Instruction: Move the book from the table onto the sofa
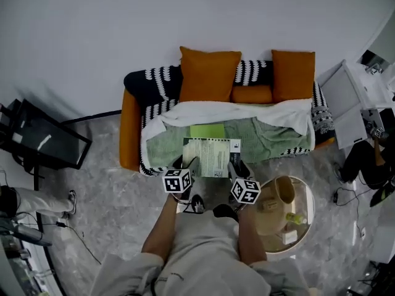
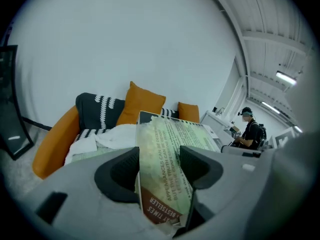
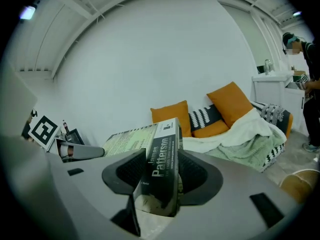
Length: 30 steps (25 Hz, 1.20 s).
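Head view: paperback book is already off the round surface, up in front of the sofa, left gripper and right gripper jaws both clamped on it, so I'd say only the set-down is left

Between our left tool and right tool, the book is pale green with dark print, its spine black with white lettering. Ahead of the tools, we see the orange sofa, orange cushions, a black-and-white patterned throw, a white blanket and a green blanket.
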Motion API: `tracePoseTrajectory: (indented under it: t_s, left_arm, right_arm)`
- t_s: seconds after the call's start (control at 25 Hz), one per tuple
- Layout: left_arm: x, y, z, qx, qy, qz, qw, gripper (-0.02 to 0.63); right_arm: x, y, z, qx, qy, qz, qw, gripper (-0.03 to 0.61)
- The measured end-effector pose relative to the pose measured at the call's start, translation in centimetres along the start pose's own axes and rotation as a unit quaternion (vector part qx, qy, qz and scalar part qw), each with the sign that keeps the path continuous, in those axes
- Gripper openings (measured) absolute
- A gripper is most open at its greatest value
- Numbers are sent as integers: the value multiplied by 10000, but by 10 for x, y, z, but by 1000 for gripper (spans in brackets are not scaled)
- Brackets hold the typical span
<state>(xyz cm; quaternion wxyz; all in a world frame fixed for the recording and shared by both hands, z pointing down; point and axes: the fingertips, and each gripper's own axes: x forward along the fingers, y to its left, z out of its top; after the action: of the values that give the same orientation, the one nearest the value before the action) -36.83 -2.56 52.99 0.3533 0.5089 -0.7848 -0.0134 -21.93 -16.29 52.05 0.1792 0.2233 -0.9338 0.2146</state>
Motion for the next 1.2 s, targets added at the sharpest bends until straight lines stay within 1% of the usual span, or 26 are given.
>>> tracePoseTrajectory:
  t_s: [0.08, 0.16, 0.4, 0.48, 0.64, 0.88, 1.04, 1.2]
  left_arm:
    - [3, 15, 8, -23, -5, 115, 9999, 261]
    - [4, 24, 1, -103, 83, 232, 9996, 261]
    - [41, 41, -13, -454, 320, 591, 9967, 261]
    - [60, 48, -16, -616, 399, 629, 9953, 261]
    - [104, 61, -10, -830, 539, 667, 9929, 261]
    - [157, 71, -4, -1212, 760, 689, 9873, 261]
    - [185, 87, -12, -1306, 906, 749, 9844, 259]
    - [212, 92, -37, -1380, 1038, 796, 9818, 259]
  right_arm:
    - [19, 8, 1, 14, 37, 117, 9999, 196]
    - [27, 9, -9, 78, 190, 176, 9996, 196]
    - [73, -12, -22, 105, 671, 306, 9972, 196]
    - [93, -22, -23, 66, 818, 356, 9960, 198]
    - [137, -44, -17, 53, 1051, 409, 9936, 196]
    - [186, -72, -8, 7, 1349, 470, 9897, 196]
    - [214, -82, -20, -97, 1497, 538, 9872, 196]
    - [231, -103, -43, -89, 1722, 482, 9838, 196]
